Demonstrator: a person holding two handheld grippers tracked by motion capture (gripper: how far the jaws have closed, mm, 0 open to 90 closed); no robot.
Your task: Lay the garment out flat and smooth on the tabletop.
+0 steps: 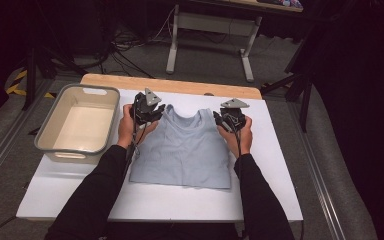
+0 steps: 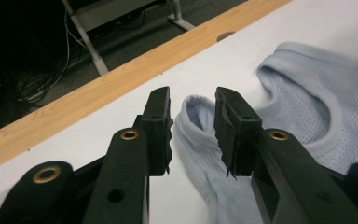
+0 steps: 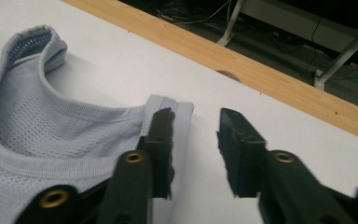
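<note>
We see left gripper (image 1: 156,111) at left shoulder strap of pale blue tank top (image 1: 184,150), jaws parted, nothing pinched; in left gripper view strap (image 2: 193,109) lies loose on table between jaws, pads clear of cloth. Right gripper (image 1: 225,120) at right shoulder strap (image 3: 177,108), jaws likewise apart; we find one jaw over strap edge, other over bare table (image 1: 275,150), no grip. Top lies flat mid-table, neckline toward far wooden edge (image 1: 180,85), hem toward near edge. Beige tub (image 1: 55,145) at left edge.
</note>
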